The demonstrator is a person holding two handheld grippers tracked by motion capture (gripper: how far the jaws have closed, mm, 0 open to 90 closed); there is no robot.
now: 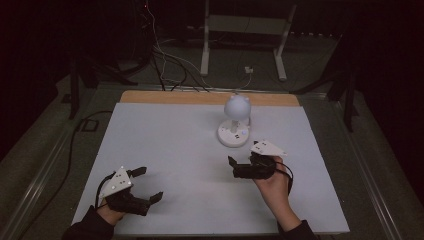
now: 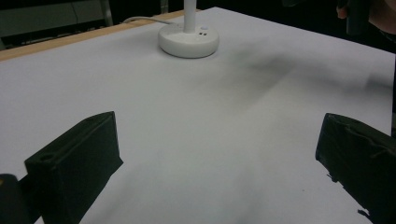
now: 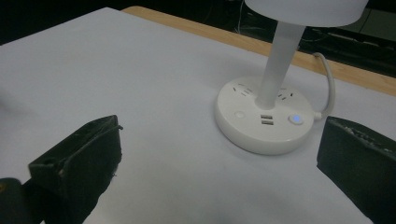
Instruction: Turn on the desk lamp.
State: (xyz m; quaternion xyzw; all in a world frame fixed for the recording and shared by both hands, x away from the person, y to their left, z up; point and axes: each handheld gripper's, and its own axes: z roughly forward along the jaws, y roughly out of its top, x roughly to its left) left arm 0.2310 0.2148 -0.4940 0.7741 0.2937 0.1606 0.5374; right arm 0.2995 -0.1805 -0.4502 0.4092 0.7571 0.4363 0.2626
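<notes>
White round-based desk lamp with globe shade (image 1: 234,131) stands untouched, far-centre on white table sheet (image 1: 165,150). Right gripper (image 1: 240,167) near lamp base, jaws spread, empty. Left gripper (image 1: 145,184) well apart, jaws spread. Nothing begun.

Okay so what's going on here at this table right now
A person sits at a white-topped table holding a two-jaw gripper in each hand. Neither is gripping anything. The left gripper rests open near the front left. The right gripper is open too and sits just in front of a small white desk lamp, whose round base carries sockets, USB ports and a lit blue button. The lamp stands upright and untouched, its cord running off the table's back edge.
</notes>
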